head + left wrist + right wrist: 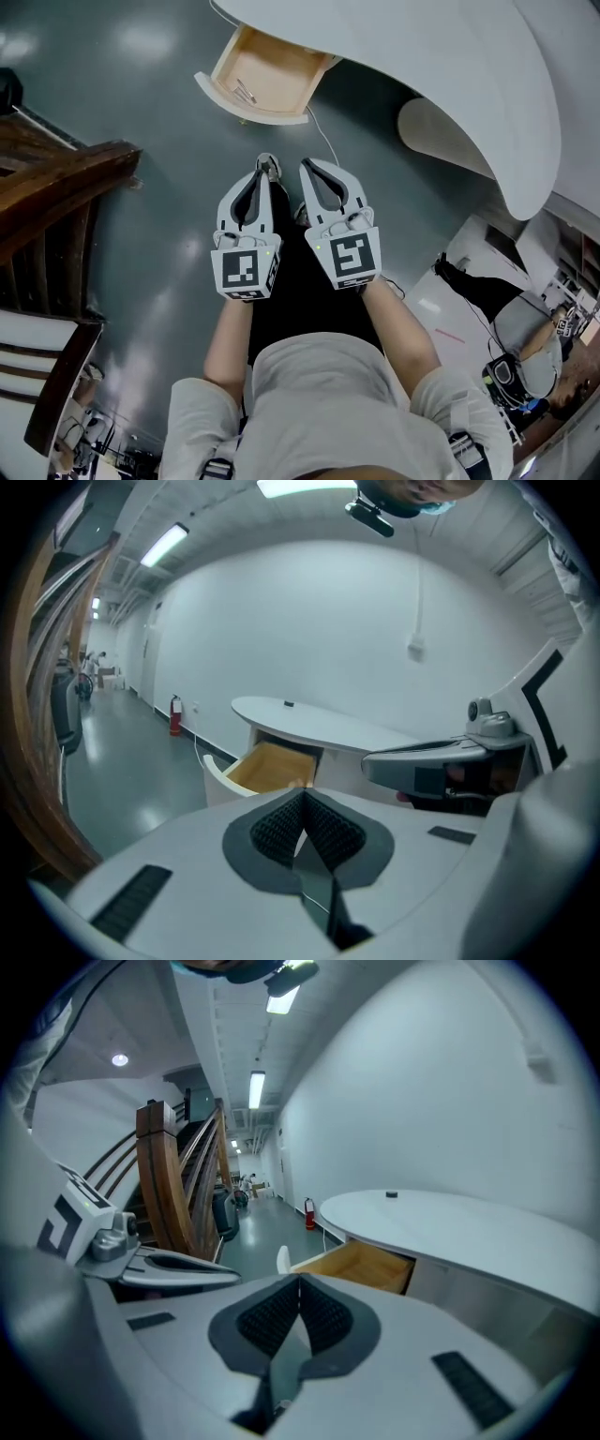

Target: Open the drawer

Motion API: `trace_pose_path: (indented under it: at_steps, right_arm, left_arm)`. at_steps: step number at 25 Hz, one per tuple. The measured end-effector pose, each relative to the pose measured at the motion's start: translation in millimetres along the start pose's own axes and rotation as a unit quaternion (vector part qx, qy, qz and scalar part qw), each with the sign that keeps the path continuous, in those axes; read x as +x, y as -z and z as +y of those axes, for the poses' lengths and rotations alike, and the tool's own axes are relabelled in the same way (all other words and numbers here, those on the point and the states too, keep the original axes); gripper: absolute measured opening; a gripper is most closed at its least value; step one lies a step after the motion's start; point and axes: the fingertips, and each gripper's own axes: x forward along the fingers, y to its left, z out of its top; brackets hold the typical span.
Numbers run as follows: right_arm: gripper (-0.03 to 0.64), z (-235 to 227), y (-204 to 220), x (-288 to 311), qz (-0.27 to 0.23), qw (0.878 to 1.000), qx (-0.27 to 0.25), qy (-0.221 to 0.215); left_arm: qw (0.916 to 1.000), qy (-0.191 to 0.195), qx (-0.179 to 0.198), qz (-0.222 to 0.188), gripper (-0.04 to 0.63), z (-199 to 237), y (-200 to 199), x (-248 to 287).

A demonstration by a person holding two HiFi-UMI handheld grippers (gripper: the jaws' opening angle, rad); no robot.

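Observation:
The wooden drawer (261, 82) stands pulled out from under the white curved desk (450, 75), with small metal items lying on its bottom. It also shows in the left gripper view as the drawer (267, 766) and in the right gripper view as the drawer (361, 1267). My left gripper (269, 167) and right gripper (307, 169) hang side by side over the grey floor, well short of the drawer front. Both are shut with nothing between their pads. In the left gripper view the gripper (302, 796) has its jaws pressed together; the right gripper (300, 1282) looks the same.
A dark wooden staircase (52, 187) and a chair (37, 375) stand at the left. A white cable (323, 136) runs across the floor from the desk. Equipment and cables (525, 347) lie at the lower right. A red fire extinguisher (174, 714) stands by the far wall.

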Motion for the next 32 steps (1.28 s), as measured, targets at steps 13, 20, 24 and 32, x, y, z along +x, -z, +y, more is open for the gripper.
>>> trace_pose_path:
  at_steps: [13,20,24,32]
  right_arm:
    - [0.014,-6.4,-83.3,-67.1,-0.070,0.997,0.027,0.000]
    - [0.014,-8.3,-128.4,-132.8,-0.125,0.992,0.030,-0.009]
    - [0.014,-9.6,-141.2,-151.5,-0.139,0.990,0.008,0.009]
    - [0.014,-15.4,-160.5,-195.3,-0.146,0.989,-0.035,0.012]
  left_arm:
    - [0.9981,0.006,0.050,-0.036,0.006,-45.7,-103.2,-46.9]
    - [0.9963,0.021,0.055,-0.062,0.006,-104.4,-140.2,-78.4]
    - [0.9962,0.000,0.047,-0.073,0.006,-109.5,-150.7,-96.3]
    - [0.9942,0.023,0.060,-0.086,0.006,-150.8,-174.1,-113.9]
